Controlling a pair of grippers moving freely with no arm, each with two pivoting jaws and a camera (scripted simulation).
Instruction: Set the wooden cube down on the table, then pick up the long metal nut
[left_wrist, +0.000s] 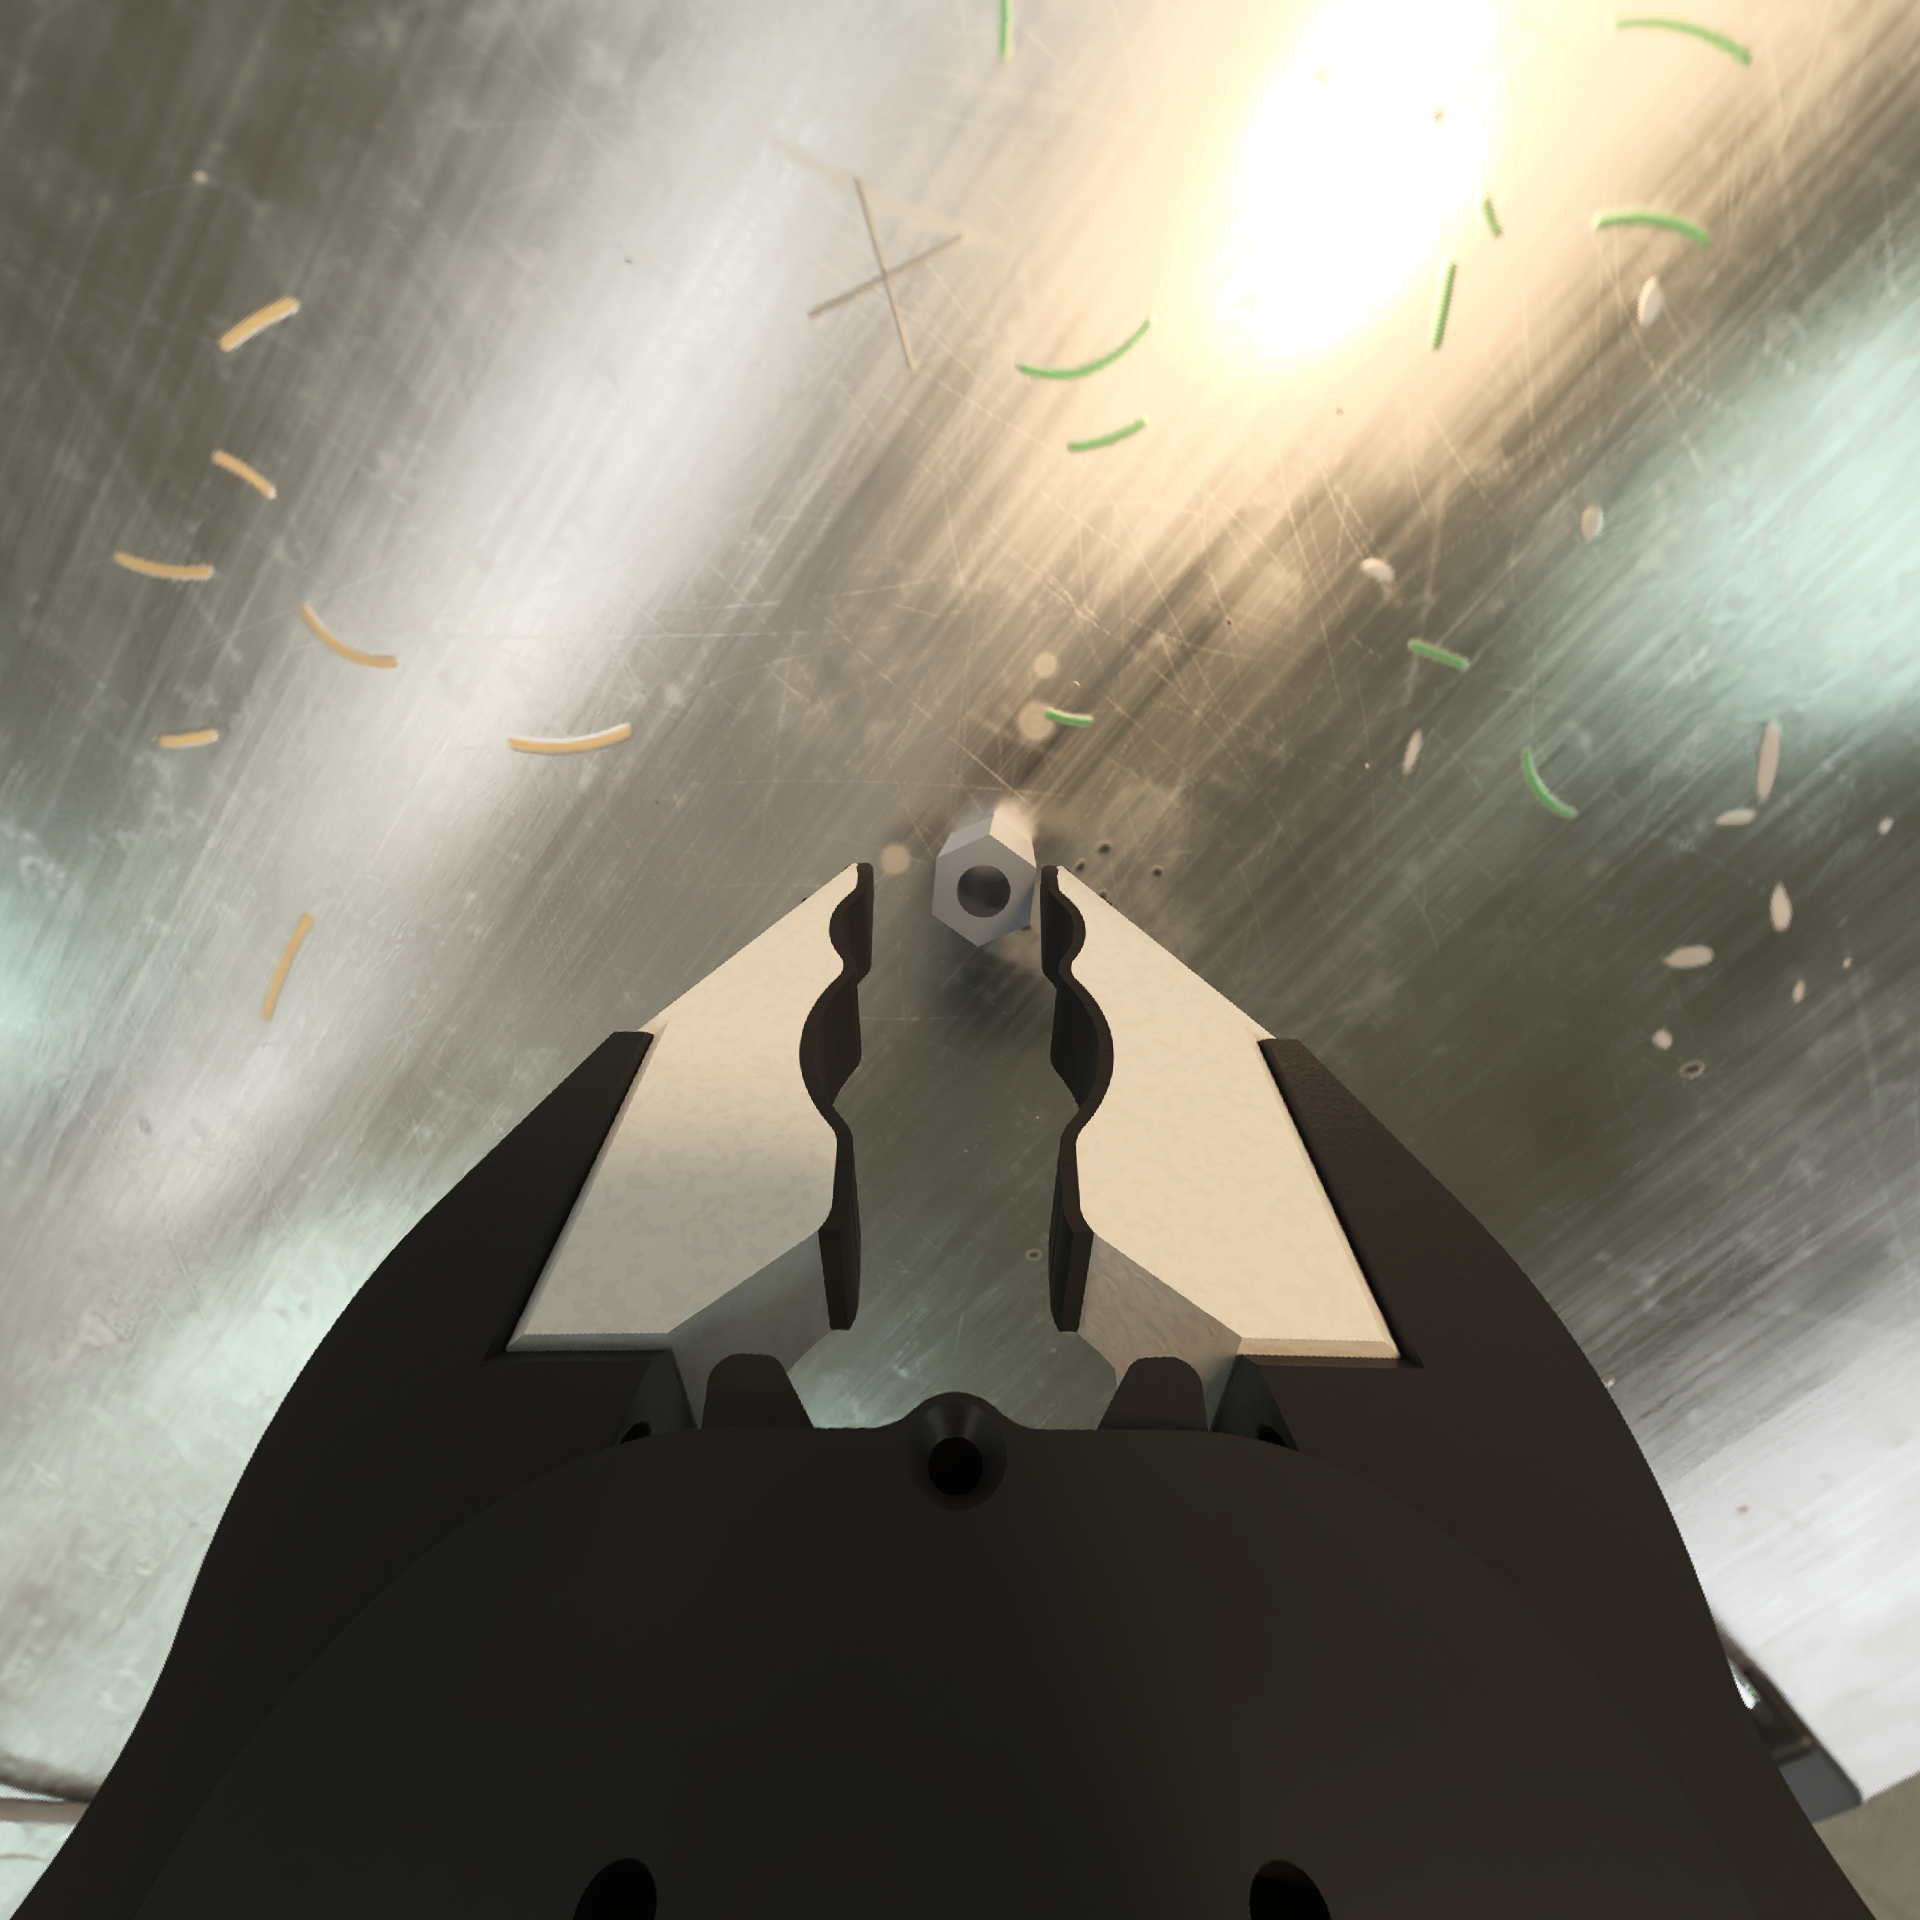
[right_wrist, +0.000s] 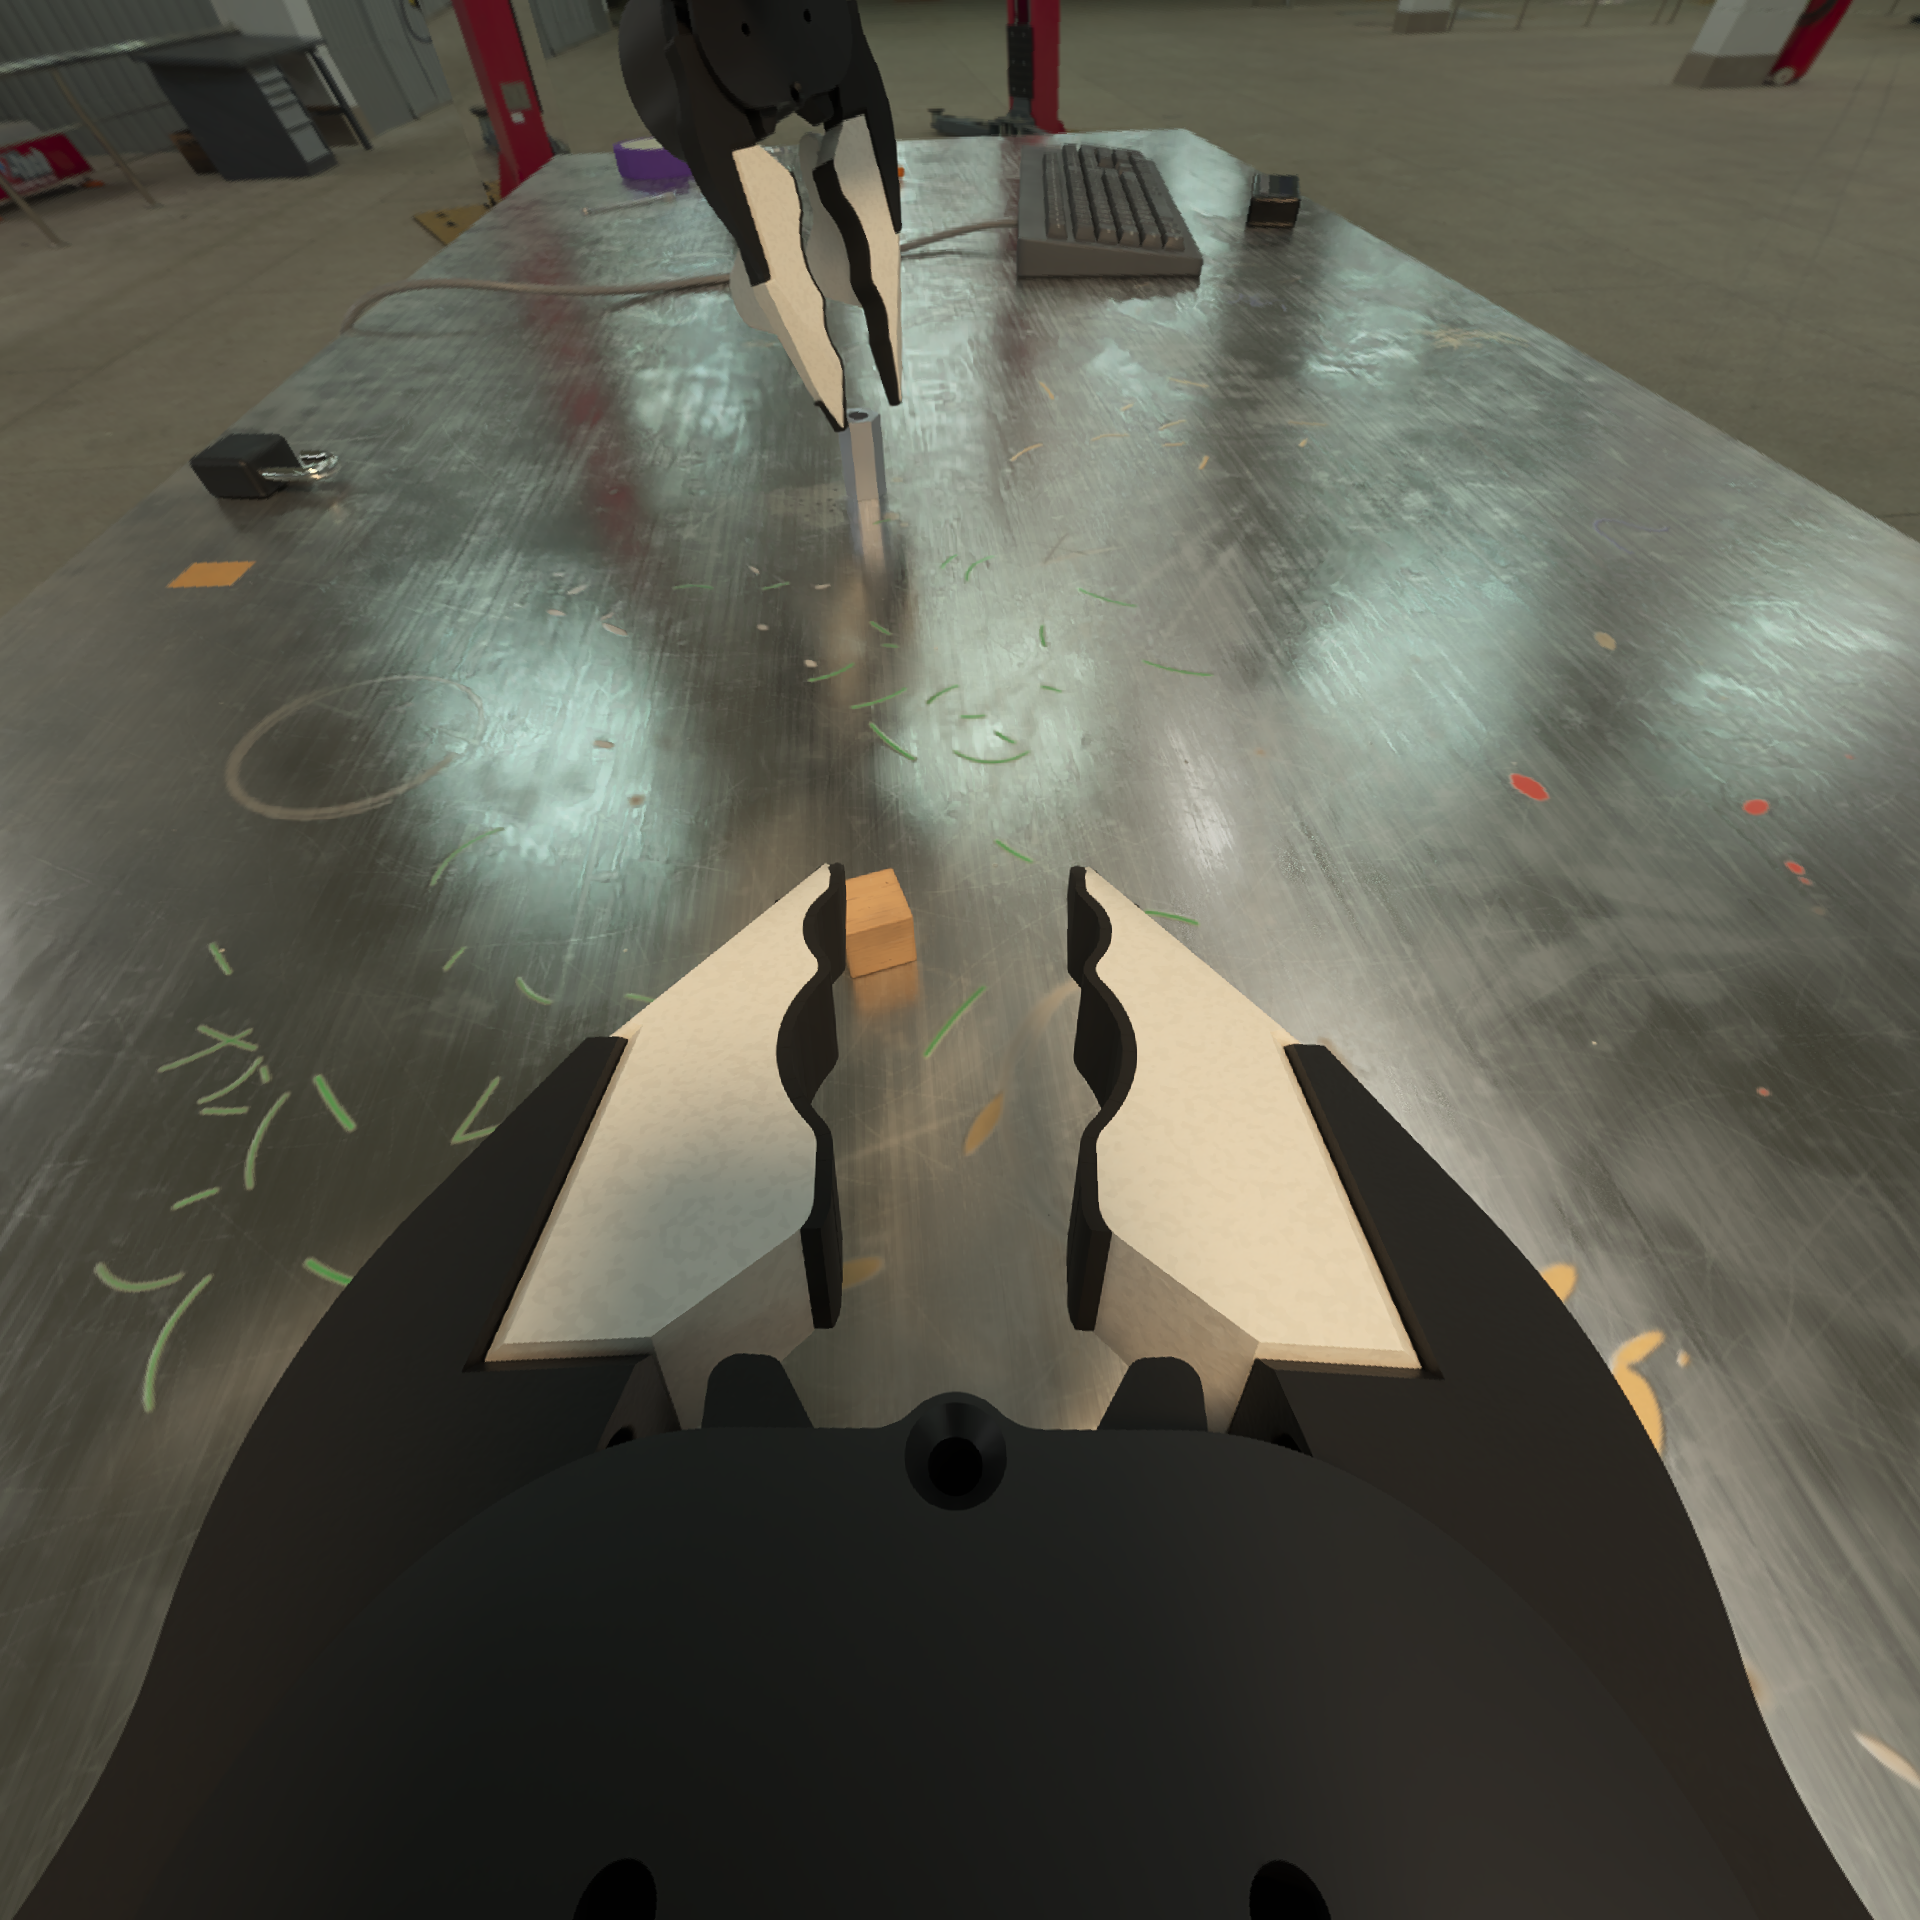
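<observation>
The long metal nut (left_wrist: 982, 888) stands on end on the scratched metal table (left_wrist: 416, 987). In the left wrist view I look down its bore. My left gripper (left_wrist: 956, 883) is open, its fingertips on either side of the nut's top with a gap on each side. In the right wrist view the nut (right_wrist: 865, 473) is an upright grey post under the left gripper (right_wrist: 864, 408). The wooden cube (right_wrist: 879, 923) sits on the table (right_wrist: 1351, 623), just past the left fingertip of my right gripper (right_wrist: 954, 883), which is open and empty.
A keyboard (right_wrist: 1107, 208) and a small black box (right_wrist: 1273, 197) lie at the far right, a purple tape roll (right_wrist: 649, 164) and a cable (right_wrist: 540, 286) at the far left. A black block (right_wrist: 244, 465) sits near the left edge. Green and orange marks dot the tabletop.
</observation>
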